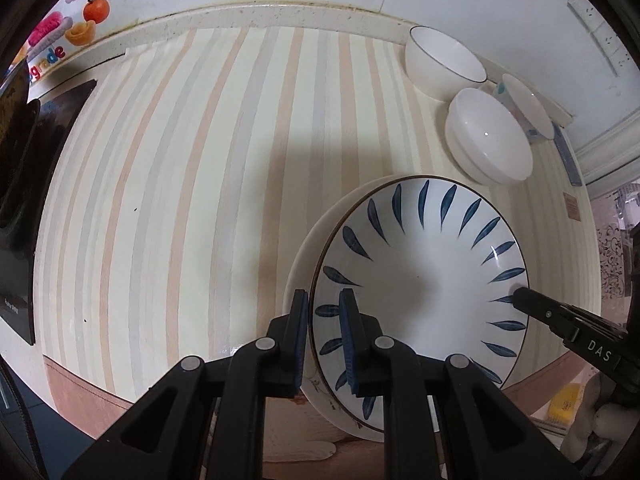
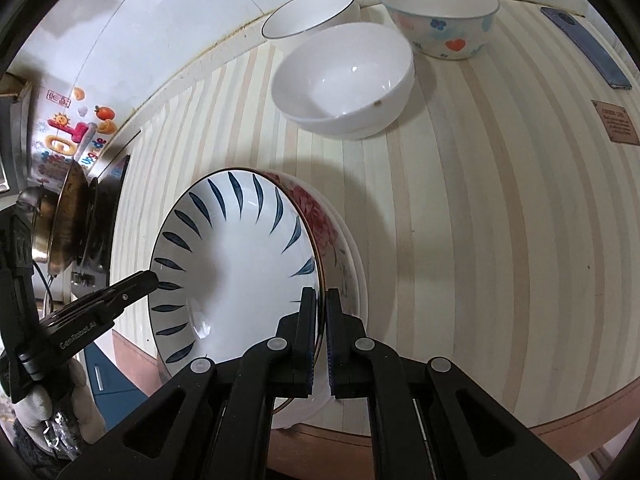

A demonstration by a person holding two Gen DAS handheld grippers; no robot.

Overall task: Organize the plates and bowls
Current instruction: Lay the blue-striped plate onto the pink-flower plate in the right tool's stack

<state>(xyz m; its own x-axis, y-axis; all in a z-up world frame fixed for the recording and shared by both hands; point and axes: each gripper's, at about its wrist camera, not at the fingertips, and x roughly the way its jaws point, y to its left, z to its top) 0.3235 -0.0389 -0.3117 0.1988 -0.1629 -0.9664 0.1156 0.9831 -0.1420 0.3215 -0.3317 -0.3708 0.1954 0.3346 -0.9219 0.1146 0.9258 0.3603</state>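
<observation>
A blue-leaf plate (image 1: 424,276) lies on a stack with a flowered plate (image 2: 320,216) and a white plate (image 1: 304,256) beneath it, near the table's front edge. My left gripper (image 1: 324,304) is shut on the leaf plate's left rim. My right gripper (image 2: 321,300) is shut on its right rim; it also shows in the left wrist view (image 1: 520,294). The leaf plate also shows in the right wrist view (image 2: 236,264). Three bowls stand at the back: a white one (image 2: 344,80), a blue-rimmed white one (image 2: 312,12) and a flower-print one (image 2: 440,16).
The striped table (image 1: 192,184) spreads to the left and back. A black cooktop (image 1: 24,184) sits at its left edge, with a metal pot (image 2: 60,220) on it. A phone (image 2: 584,46) and a brown tag (image 2: 616,122) lie at the far right.
</observation>
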